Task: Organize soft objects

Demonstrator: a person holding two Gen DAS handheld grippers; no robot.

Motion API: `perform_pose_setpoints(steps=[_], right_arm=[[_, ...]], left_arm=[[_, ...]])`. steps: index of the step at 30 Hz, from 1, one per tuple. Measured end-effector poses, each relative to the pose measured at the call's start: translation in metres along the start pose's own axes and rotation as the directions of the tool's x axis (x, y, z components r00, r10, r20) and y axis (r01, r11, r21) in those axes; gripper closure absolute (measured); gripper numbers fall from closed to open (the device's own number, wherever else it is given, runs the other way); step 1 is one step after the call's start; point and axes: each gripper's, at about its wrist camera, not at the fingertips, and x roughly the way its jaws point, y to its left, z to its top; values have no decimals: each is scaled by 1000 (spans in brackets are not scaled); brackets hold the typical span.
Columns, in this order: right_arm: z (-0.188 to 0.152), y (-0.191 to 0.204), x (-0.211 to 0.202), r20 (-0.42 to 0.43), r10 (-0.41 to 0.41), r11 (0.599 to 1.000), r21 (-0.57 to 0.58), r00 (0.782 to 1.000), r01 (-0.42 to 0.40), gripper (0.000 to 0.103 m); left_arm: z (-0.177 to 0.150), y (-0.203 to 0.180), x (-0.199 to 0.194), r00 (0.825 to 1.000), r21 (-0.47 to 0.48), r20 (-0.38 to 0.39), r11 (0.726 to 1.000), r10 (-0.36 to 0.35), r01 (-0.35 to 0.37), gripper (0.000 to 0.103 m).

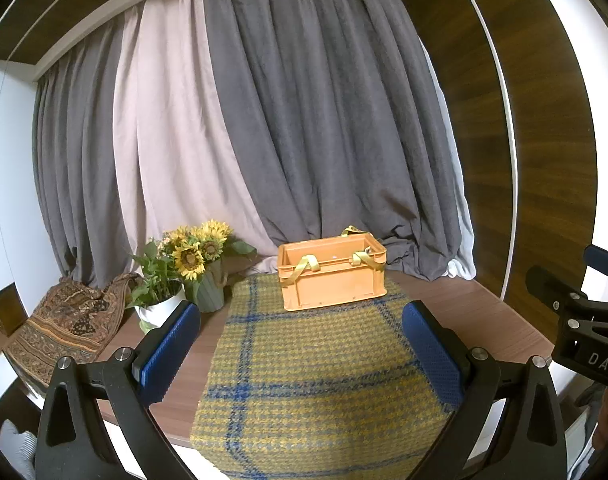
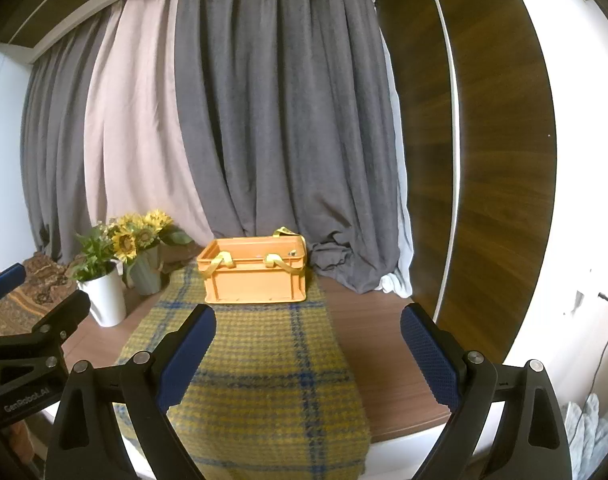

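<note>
The curtain (image 1: 263, 128) hangs behind the table (image 1: 476, 312) and its hem pools on the far edge. A plaid cloth (image 1: 312, 368) runs down the middle of the table from the crate to the near edge, where it drapes over. This is the soft item nearest both tools, so it is judged the likely work piece. A patterned cloth (image 1: 63, 324) lies bunched at the far left, well apart from the plaid cloth.

The orange crate (image 1: 331, 276) stands upright on the far end of the plaid cloth, with yellow straps hanging over its rim. Its inside looks empty, though the floor is only partly visible. Two pots (image 1: 159, 308) of flowers stand just beside the plaid cloth's left edge.

Left gripper (image 1: 301, 344) – jaws spread wide, holding nothing, above the near half of the plaid cloth. Right gripper (image 2: 308, 344) – likewise spread and empty, beside it on the right.

Recommended procedure:
- Pinch the cloth at its near corners, one tool per corner.
- The crate weighs down the far end, so fold towards it; do not pull.
- Keep the left tool clear of the pots.
</note>
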Motion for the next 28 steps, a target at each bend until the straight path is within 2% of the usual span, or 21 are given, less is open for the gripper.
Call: perform_pose_setpoints(steps=[28], right_arm=[[2,-2,5,-7,-2,1000,8,1000,2,8]], left_arm=[[-2,1,3,1000,1,3,1000,-1,1,0]])
